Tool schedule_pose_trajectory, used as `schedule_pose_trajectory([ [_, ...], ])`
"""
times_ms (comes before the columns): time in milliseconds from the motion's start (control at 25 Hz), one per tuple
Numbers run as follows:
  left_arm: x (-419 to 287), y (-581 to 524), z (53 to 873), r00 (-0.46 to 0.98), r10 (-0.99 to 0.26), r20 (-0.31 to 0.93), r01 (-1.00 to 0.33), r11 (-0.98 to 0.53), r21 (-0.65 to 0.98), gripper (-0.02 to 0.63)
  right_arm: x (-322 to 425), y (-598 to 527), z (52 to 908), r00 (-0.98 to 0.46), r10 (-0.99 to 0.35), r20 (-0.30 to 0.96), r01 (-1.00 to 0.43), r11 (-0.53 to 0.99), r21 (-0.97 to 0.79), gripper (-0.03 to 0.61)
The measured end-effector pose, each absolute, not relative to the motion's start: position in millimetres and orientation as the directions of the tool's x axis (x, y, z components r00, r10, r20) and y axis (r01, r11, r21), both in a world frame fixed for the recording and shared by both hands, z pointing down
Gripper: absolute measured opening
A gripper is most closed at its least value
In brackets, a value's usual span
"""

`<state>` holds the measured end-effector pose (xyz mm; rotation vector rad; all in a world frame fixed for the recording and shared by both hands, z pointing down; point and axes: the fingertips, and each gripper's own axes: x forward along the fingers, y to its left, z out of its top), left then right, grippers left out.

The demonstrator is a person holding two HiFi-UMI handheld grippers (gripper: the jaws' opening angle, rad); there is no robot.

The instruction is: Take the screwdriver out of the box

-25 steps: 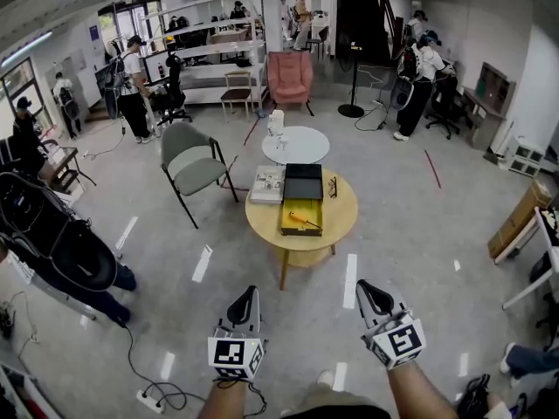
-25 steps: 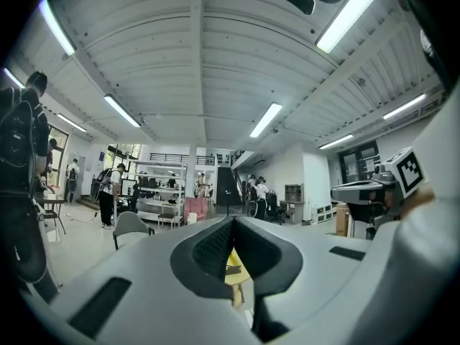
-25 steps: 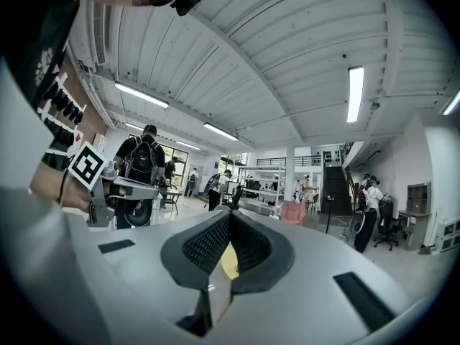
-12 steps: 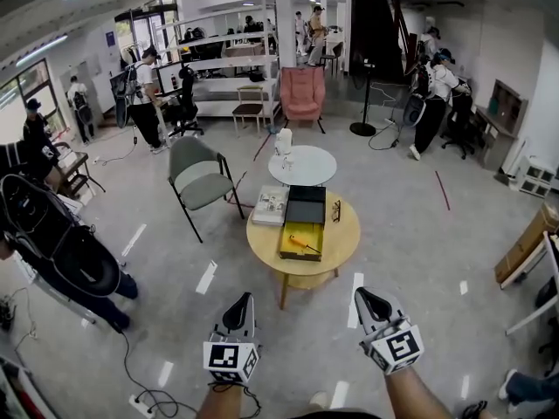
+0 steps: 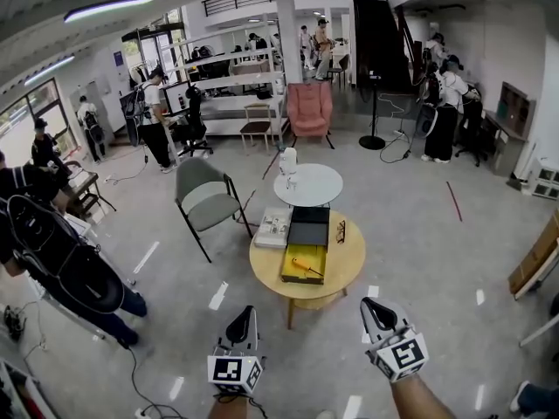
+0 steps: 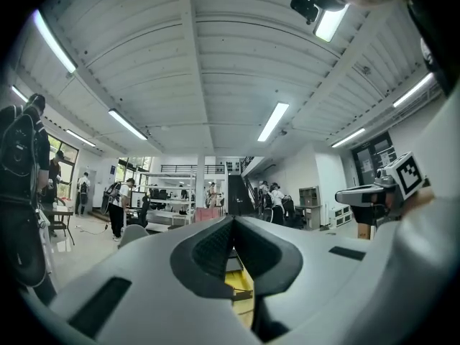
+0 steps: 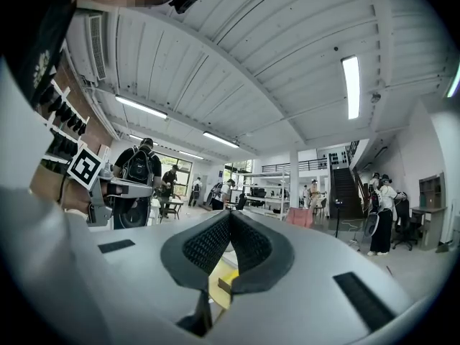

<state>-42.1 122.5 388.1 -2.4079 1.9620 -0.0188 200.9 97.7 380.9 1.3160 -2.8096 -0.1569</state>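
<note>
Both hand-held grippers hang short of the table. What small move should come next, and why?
Probably step closer to the round table: the screwdriver lies in the open yellow box, well beyond the left hand-held gripper and right hand-held gripper, both shut and empty.

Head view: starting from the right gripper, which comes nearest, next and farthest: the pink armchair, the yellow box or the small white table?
1. The yellow box, on the wooden table, just ahead and left of the right gripper.
2. The white table, behind the wooden one.
3. The pink armchair, farthest back.
</note>
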Motion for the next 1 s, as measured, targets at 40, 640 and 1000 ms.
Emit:
schedule_pose_trajectory([
  [40, -38.3, 120.6, 390.0, 0.204, -0.979, -0.007, -0.978, -0.203, -0.045, 0.013, 206.1, 94.6, 382.7, -0.634, -0.773, -0.015, -0.77, 0.629, 0.108, 0.015],
  [640, -18.1, 117.5, 390.7, 0.21, -0.978, 0.017, -0.973, -0.21, -0.09, 0.012, 216.2, 85.7, 388.1, -0.651, -0.759, -0.011, -0.755, 0.647, 0.108, 0.015],
  [1000, -24.6, 98.2, 396.3, 0.24, -0.971, 0.004, -0.967, -0.239, -0.092, 0.012, 186.6, 77.4, 394.7, -0.67, -0.742, 0.023, -0.736, 0.667, 0.119, 0.015],
])
